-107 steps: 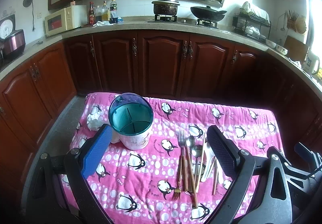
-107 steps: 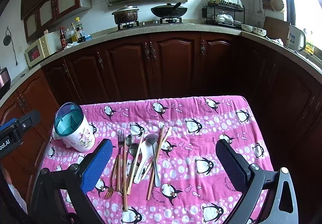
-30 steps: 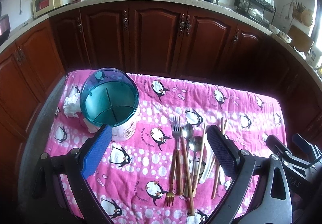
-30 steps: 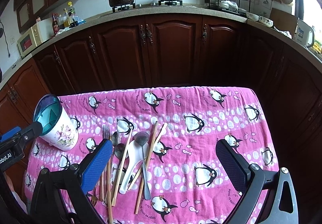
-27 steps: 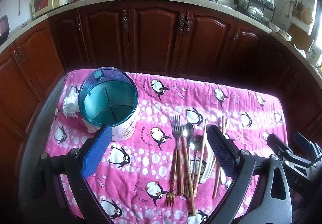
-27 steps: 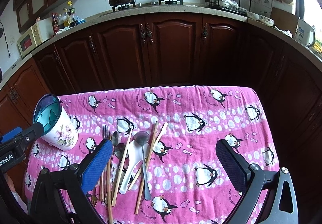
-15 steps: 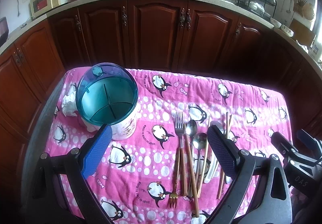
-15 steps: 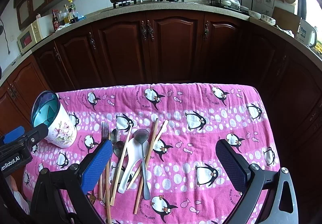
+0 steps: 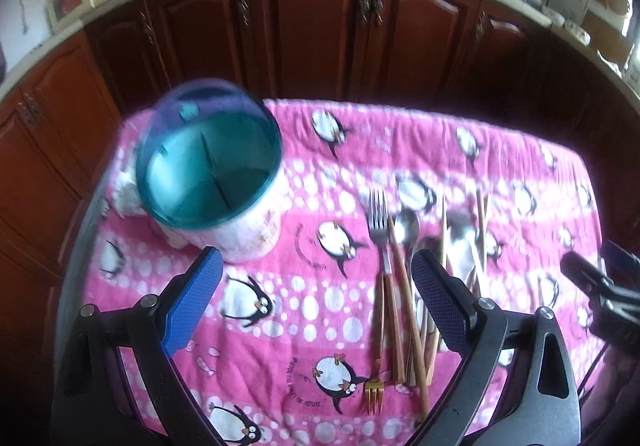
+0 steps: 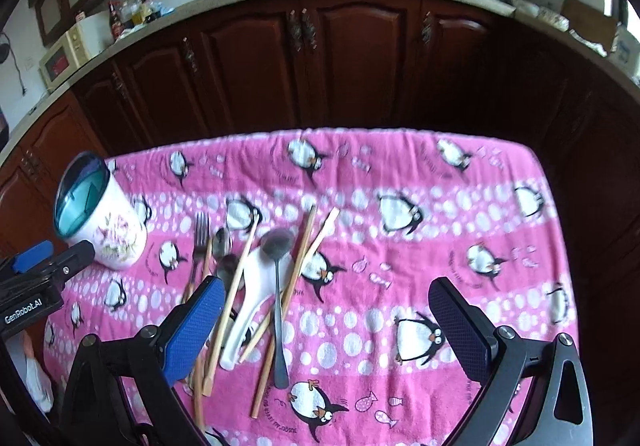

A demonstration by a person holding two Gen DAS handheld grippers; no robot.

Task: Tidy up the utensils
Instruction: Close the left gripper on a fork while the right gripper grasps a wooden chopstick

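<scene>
Hovering above the pink penguin-print cloth (image 10: 400,246) on the tabletop, the left tongs (image 9: 316,296) and right tongs (image 10: 324,320) both gape wide and empty, likely poised to choose. Just beyond lies the loose pile of wooden chopsticks, metal spoons and fork (image 10: 260,278). Farther left stands the upright floral white holder with a teal divided insert (image 9: 208,173), still empty.

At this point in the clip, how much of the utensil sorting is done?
Nothing sorted yet: the holder looks empty. Both the left gripper and right gripper are open, holding nothing. Left to do: the fork, metal spoon, white spoon and chopsticks lie on the cloth.
</scene>
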